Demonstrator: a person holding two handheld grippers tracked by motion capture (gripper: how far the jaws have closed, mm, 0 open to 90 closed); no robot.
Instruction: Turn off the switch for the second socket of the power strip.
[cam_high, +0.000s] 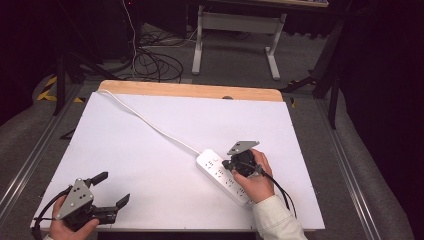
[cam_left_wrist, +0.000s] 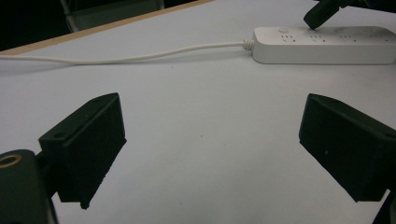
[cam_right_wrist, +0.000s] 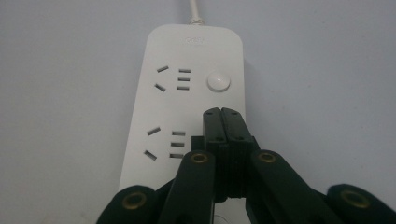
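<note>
A white power strip (cam_high: 222, 176) lies at an angle on the white table, its white cord (cam_high: 150, 122) running off to the far left corner. My right gripper (cam_high: 231, 163) hovers over the strip's cord end, jaws pressed together with nothing between them. In the right gripper view the shut tips (cam_right_wrist: 221, 113) point at the strip (cam_right_wrist: 187, 93) just short of its round white button (cam_right_wrist: 218, 82). My left gripper (cam_high: 110, 187) rests near the front left edge, jaws spread wide and empty. From the left gripper view the strip (cam_left_wrist: 322, 44) lies far ahead of the open gripper (cam_left_wrist: 212, 149).
The table top (cam_high: 150, 165) is a white sheet with a wooden strip along the far edge (cam_high: 190, 90). Beyond it stand a white desk frame (cam_high: 235, 35) and loose cables on the floor (cam_high: 155, 62). Metal rails run along both sides.
</note>
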